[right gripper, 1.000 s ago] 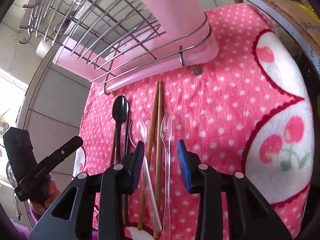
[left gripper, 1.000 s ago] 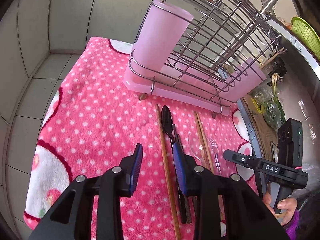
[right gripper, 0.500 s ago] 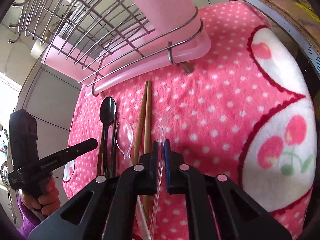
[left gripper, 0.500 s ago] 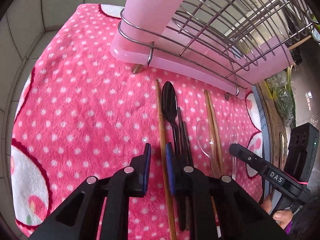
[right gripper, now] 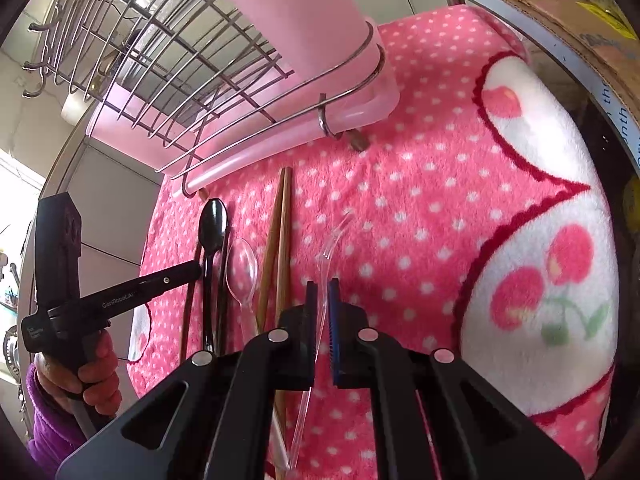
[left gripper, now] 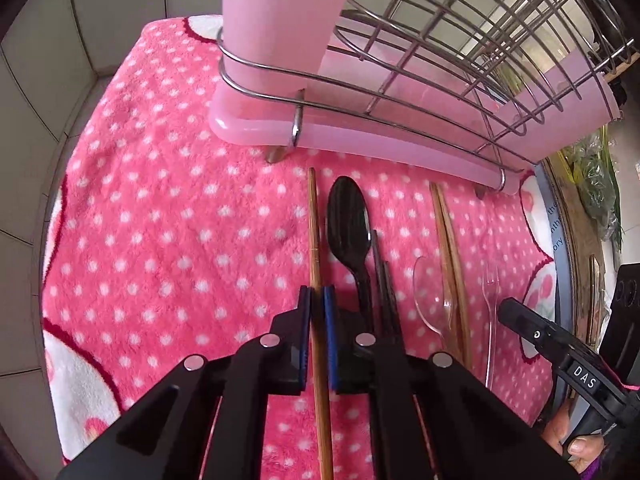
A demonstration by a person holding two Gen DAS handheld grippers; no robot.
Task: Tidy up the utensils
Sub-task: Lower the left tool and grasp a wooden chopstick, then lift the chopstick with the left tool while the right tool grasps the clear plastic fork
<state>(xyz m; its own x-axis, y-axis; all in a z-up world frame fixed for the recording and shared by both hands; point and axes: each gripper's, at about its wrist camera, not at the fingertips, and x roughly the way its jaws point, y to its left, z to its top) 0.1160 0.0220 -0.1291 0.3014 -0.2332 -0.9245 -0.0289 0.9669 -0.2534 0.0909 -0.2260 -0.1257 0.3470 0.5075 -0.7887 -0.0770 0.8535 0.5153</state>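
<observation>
We note a wire dish rack (left gripper: 420,60) at the far side of the polka-dot blanket (left gripper: 160,240). Near it, the left gripper (left gripper: 316,304), jaws just closing, clamps a lone wooden chopstick (left gripper: 314,232); the right gripper (right gripper: 322,300) pinches the clear fork (right gripper: 330,240), rightmost in the row.

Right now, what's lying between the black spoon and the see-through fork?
Black chopsticks, a clear spoon and two wooden chopsticks, best seen in the left wrist view, between black spoon and fork.

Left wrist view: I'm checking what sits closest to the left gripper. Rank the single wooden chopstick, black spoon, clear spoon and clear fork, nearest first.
From the left gripper:
1. Single wooden chopstick, between its pads.
2. Black spoon, just right.
3. Clear spoon, further right.
4. Clear fork, farthest right.
</observation>
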